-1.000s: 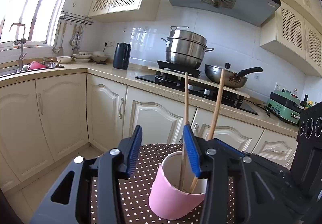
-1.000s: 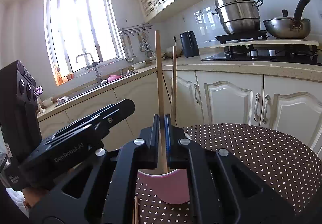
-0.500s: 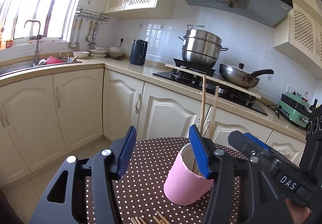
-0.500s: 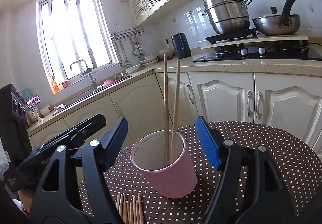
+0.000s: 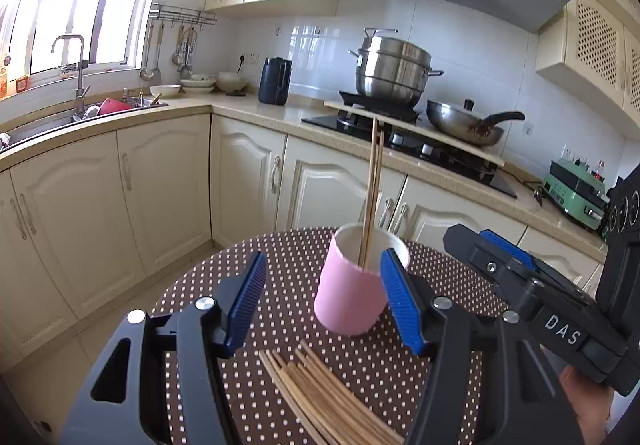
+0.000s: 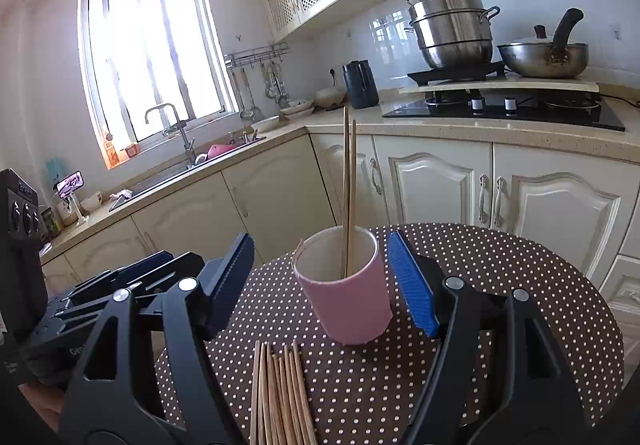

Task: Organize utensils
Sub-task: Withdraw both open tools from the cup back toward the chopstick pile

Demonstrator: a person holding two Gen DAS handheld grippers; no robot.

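Left tool point(image 5: 322, 301) jaws just opening, released, nothing gripped; pink cup point(image 5: 352, 293) sits between and ahead of them. Right tool point(image 6: 322, 281) open too, cup clear of both pads. Two chopsticks point(image 6: 348, 197) stand near-upright in cup. Loose chopstick bundle point(image 5: 320, 393) lies flat on dotted tabletop point(image 6: 500, 285), long axis toward cup. Tabletop bare to the right.

A pink cup point(image 5: 352, 295) holding two upright chopsticks point(image 5: 373, 189) stands at centre frame on a brown polka-dot surface point(image 5: 280, 269), framed by the spread blue pads of the left tool point(image 5: 323, 299), whose jaws have just been opening and touch nothing. A bundle of loose chopsticks point(image 5: 328, 397) lies at the bottom centre. The right tool point(image 5: 508, 257) enters from the right edge.
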